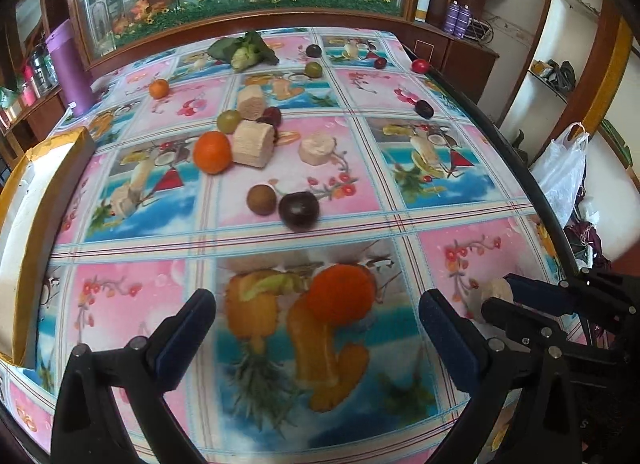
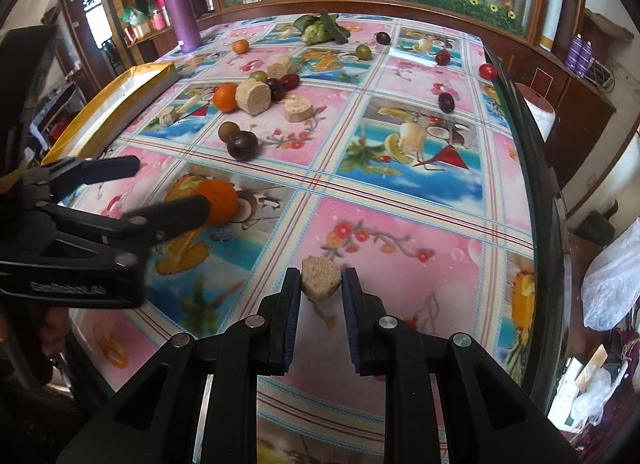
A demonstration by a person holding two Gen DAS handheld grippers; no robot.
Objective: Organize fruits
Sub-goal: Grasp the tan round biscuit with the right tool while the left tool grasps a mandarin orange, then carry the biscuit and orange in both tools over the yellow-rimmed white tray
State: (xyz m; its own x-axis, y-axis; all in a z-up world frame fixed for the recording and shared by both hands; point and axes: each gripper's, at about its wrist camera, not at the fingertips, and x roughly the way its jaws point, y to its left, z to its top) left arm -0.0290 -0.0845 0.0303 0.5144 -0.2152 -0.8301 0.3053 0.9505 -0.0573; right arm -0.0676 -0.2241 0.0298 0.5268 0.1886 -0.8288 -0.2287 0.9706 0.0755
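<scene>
Over the fruit-print tablecloth [image 2: 400, 232], right gripper [image 2: 321, 284] clamps a beige chunk [image 2: 321, 274]; left gripper [image 1: 316, 316] gapes empty.

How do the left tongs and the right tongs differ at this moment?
The left tongs stand open and hold nothing, while the right tongs are shut on a beige chunk. The left tongs hang around a near orange without pressing it; the right tongs press their chunk from both sides. Both are black with blue pads and point down over the flowered tablecloth.
</scene>
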